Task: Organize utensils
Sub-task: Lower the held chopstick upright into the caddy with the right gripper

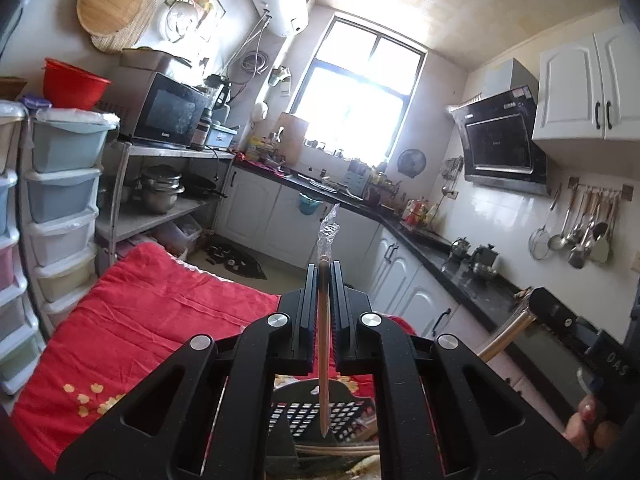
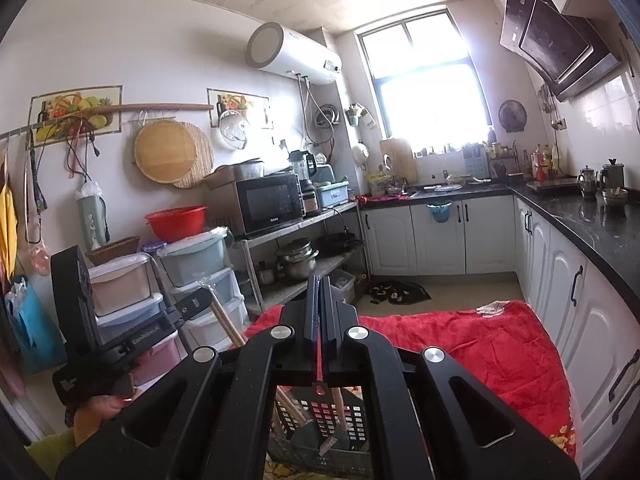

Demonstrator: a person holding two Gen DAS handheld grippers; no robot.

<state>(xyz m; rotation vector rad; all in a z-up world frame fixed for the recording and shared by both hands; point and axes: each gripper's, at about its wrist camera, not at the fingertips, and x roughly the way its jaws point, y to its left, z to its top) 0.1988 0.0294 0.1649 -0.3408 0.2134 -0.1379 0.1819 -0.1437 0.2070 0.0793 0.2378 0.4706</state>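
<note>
The left gripper (image 1: 323, 268) has its jaws closed narrow on a thin wooden utensil (image 1: 323, 344), perhaps a chopstick, with a crinkled clear wrapper (image 1: 329, 226) at its top end. The stick hangs point-down over the black slotted basket (image 1: 320, 416) on the red cloth (image 1: 160, 312). It looks light, stiff and smooth, so it could pivot or slip in a loose pinch; a hold near mid-length, as now, seems steadiest. The wrapper is soft and gives no grip.

The right gripper (image 2: 320, 280) has its jaws nearly shut on something thin and red (image 2: 319, 364), apparently a flat handle with a hanging hole, above the same basket (image 2: 320, 420), where other wooden handles (image 2: 290, 404) already lean.

Only the right wrist view shows the left gripper from outside (image 2: 120, 344), held by the left hand (image 2: 96, 412), with its stick's upper shaft. Only the left wrist view shows that stick's tip over the basket.
</note>
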